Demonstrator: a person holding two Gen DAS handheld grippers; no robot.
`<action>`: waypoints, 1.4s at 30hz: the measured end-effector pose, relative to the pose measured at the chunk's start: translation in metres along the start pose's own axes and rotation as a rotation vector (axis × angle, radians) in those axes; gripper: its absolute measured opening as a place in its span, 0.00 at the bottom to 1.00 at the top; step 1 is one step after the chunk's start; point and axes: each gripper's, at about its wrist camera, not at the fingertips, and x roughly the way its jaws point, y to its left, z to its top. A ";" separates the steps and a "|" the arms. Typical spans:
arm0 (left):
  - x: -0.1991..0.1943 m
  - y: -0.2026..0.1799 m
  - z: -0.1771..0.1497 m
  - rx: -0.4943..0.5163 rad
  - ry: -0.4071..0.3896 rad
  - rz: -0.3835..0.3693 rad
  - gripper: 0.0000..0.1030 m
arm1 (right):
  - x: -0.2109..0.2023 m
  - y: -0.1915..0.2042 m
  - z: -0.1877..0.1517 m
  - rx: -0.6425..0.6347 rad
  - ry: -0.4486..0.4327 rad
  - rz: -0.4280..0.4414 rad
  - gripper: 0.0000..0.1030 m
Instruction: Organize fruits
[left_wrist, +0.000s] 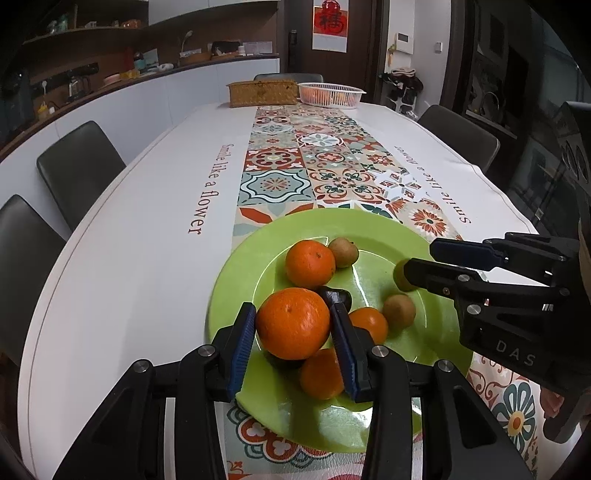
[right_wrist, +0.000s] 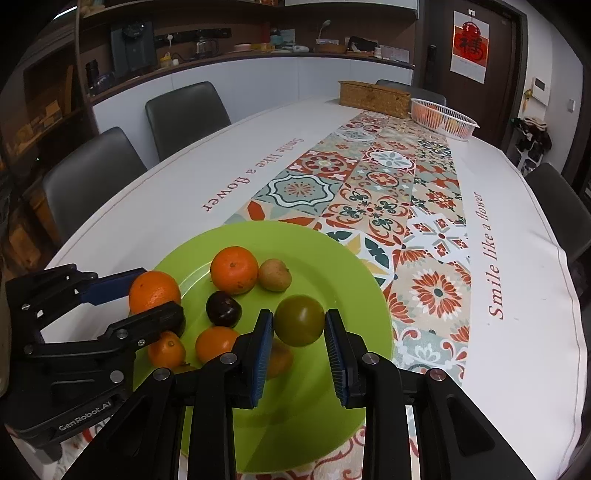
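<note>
Sitting between left tongs (left_wrist: 293, 326), an orange (left_wrist: 293, 323).

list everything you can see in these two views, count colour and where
plate: one, lime green, near end of the table on the runner
oranges: five, orange, four on the plate, the largest held above them
small fruits: two in the right view, tan brown, on the plate; a third shows in the left view
dark fruit: one, near black, middle of the plate
green fruit: one, olive green, between the right gripper's pads
runner: one, patterned red and teal, down the table's middle
basket: one, white, far end, fruit inside
woven box: one, tan, beside the basket
chairs: several, dark grey, around the table
left gripper: black with blue pads, shut on the largest orange
right gripper: black with blue pads, shut on the green fruit
</note>
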 end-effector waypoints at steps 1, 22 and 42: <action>-0.002 0.000 0.000 -0.002 -0.004 -0.003 0.45 | -0.001 -0.001 -0.001 0.010 -0.002 0.008 0.32; -0.125 -0.039 -0.035 0.016 -0.166 0.148 0.74 | -0.129 0.004 -0.054 0.063 -0.181 -0.064 0.56; -0.238 -0.069 -0.104 -0.032 -0.288 0.185 0.99 | -0.243 0.035 -0.130 0.068 -0.313 -0.138 0.84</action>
